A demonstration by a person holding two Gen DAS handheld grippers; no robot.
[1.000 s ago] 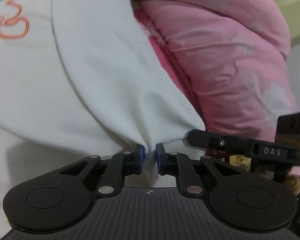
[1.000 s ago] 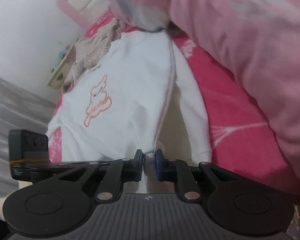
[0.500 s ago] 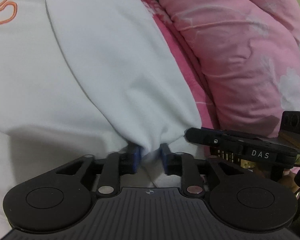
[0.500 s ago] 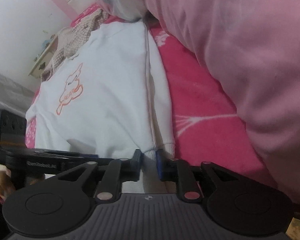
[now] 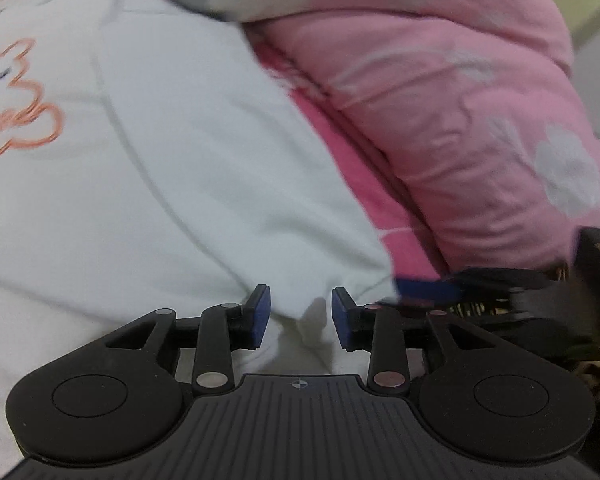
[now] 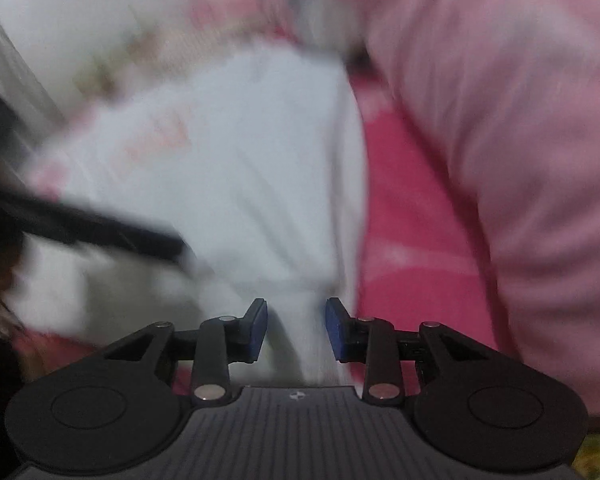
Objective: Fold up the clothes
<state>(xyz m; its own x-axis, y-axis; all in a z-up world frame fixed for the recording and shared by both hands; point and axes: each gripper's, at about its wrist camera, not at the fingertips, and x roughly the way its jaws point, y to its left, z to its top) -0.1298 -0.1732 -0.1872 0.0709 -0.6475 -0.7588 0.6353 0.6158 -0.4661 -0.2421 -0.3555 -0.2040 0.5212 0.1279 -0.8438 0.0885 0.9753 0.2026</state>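
The white sweatshirt [image 5: 172,184] was judged light, soft and limp, likely to sag and crease wherever it went unsupported. Its hem and cuff, being thicker and doubled, were judged the surest places to be pinched. It was spread on the bed [image 5: 356,184], over the deep pink sheet, with a pale pink quilt [image 5: 480,100] heaped beside it toward the far edge.

The left claw [image 5: 299,314] was seen with its jaws opening. A fold of the white cloth lay between the blue pads [image 5: 260,312], but was not pressed by them.

The right claw [image 6: 296,328] was likewise opening, a bunched strip of the garment's edge standing loose between its pads. This view was blurred, so finer detail could not be told.
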